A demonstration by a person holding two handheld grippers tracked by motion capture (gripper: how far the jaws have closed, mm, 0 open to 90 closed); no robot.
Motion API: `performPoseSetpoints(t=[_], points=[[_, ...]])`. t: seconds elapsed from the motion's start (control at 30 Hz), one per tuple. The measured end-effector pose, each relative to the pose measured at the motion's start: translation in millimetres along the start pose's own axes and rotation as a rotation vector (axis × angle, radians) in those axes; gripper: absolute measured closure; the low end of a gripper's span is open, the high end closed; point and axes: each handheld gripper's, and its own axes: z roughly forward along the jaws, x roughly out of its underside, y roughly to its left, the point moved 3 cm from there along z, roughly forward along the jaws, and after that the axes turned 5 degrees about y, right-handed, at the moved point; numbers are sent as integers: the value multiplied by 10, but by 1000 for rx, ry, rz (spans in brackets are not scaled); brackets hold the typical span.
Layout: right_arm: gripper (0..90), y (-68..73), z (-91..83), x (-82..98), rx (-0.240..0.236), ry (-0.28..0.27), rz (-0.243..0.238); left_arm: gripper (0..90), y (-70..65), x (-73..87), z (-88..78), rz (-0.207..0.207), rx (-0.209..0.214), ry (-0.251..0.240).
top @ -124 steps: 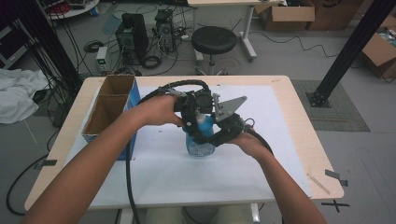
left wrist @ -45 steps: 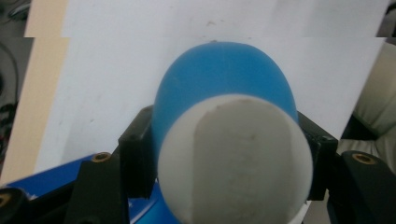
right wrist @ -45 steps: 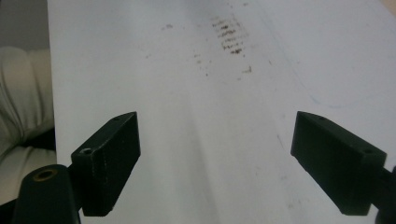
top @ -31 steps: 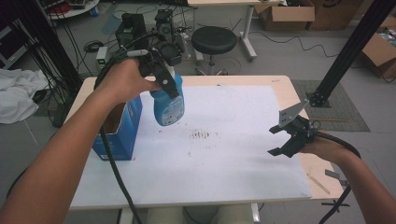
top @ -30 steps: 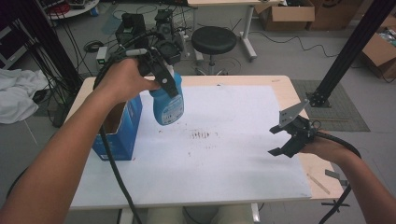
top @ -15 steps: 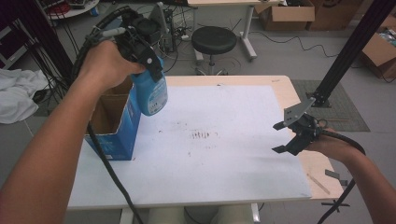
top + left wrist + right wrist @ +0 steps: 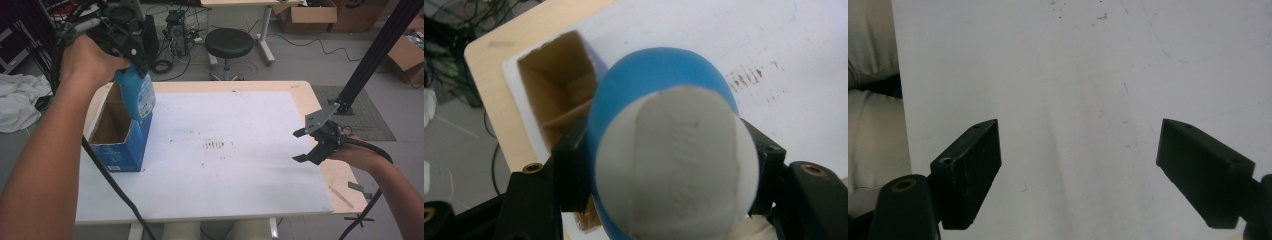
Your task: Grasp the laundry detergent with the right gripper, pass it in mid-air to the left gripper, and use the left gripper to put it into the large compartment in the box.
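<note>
Above box (image 7: pixel 117 132), bottle (image 7: pixel 135 92), white cap (image 7: pixel 674 165) close-up

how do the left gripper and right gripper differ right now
The left gripper is shut on the blue bottle; the right gripper is open and holds nothing. The left gripper is held high over the open blue cardboard box at the table's left; the right gripper sits low near the right edge of the table. Both have black jaws and a trailing cable.
</note>
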Motion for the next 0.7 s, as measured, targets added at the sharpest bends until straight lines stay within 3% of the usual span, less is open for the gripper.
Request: performPoseSetpoints(t=[0.33, 0.7], points=[[174, -18, 5, -39, 4, -6, -11, 381, 273, 103, -31, -154, -22, -3], [174, -25, 17, -39, 2, -1, -11, 381, 494, 218, 89, -250, -23, 0]])
